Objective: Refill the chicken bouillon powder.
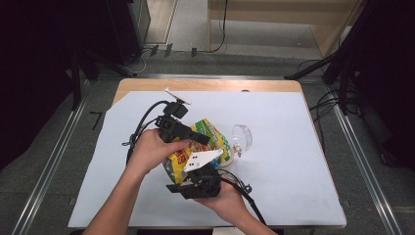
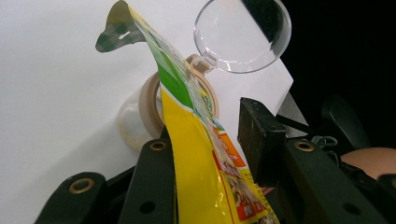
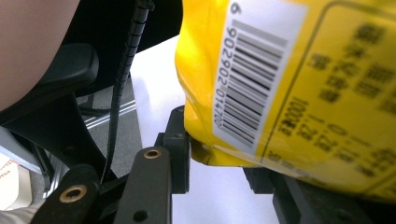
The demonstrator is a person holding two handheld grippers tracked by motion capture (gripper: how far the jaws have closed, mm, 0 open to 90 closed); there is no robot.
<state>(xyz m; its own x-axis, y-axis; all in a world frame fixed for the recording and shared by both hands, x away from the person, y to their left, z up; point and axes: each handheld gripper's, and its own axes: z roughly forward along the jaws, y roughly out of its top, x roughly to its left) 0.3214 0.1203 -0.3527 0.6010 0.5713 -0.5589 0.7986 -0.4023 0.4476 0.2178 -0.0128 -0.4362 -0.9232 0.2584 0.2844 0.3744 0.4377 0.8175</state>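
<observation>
Two grippers meet over one yellow snack bag point(image 1: 198, 147) near the middle of the white-covered surface point(image 1: 293, 186), and both hands come in from the bottom of the high view.

Farthest left there, the left hand point(image 1: 149, 152) carries the left gripper point(image 1: 188, 137), whose cable loops back over the wrist. Its own view looks along the bag point(image 2: 205, 172), which runs up between the two black jaws: the bag lies against the left jaw, while a gap shows between the film and the right jaw's pad, so the jaws stand apart around the bag rather than pinching it. The bag's green top flap with its hang hole curls away at the upper left of that view.

Behind the bag sits a beige roll of tape point(image 2: 152, 105), flat on the surface, and just beyond it a clear plastic cup point(image 2: 243, 35) lying on its side. In the high view the cup point(image 1: 243, 137) is just right of the bag.

Nearer the person, the right hand point(image 1: 226, 200) brings the right gripper point(image 1: 200, 169) up under the bag's lower end. In its own view the barcode side of the bag point(image 3: 289, 84) sits between the jaws, and the left pad presses a dent into the bottom corner; this gripper is clamped on the bag.
</observation>
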